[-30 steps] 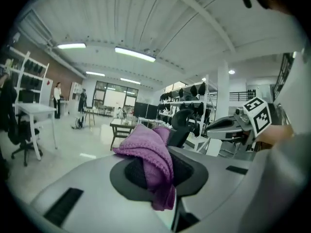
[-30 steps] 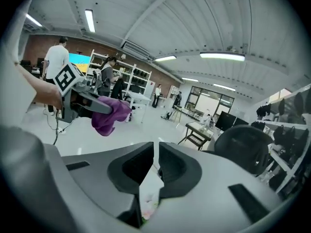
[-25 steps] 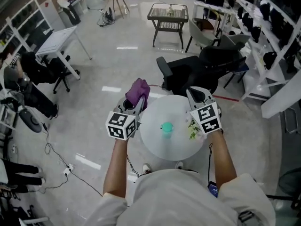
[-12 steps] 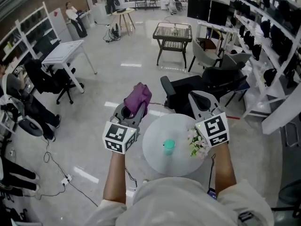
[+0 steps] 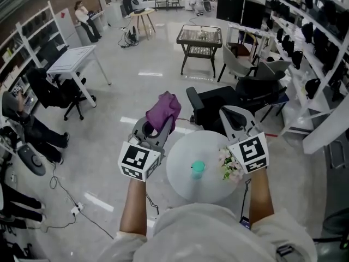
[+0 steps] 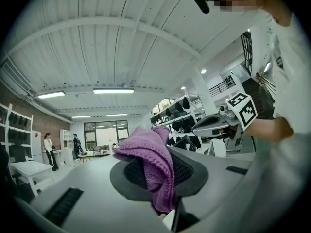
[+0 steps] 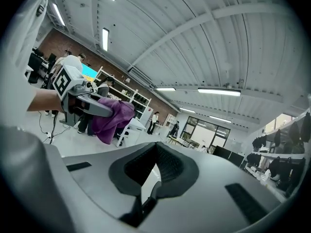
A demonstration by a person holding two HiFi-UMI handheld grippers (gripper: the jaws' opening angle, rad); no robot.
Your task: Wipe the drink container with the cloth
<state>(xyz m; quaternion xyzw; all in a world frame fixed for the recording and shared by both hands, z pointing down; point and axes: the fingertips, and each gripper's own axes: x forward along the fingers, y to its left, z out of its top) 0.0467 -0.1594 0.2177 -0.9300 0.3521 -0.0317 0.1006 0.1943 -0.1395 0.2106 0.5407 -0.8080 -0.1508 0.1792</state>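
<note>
Container (image 5: 197,169) stands upright near the middle of the round table (image 5: 180,182), untouched, well below both grippers. Left gripper (image 5: 157,129) is clamped on the purple cloth (image 5: 163,109), bunched over its tips as a wiping pad. Right gripper (image 5: 233,115) is closed and empty, presumably free to steady the container. Wiping not yet begun.

**White shirt, grey grippers, marker cubes**

The person wears a white short-sleeved shirt (image 5: 212,231). The left gripper (image 5: 157,125) at 9 o'clock and the right gripper (image 5: 233,112) at 3 o'clock are pale grey shells. Each bears a white cube (image 5: 140,160) with black square markers. The fingers (image 7: 168,165) have dark ribbed pads.
</note>
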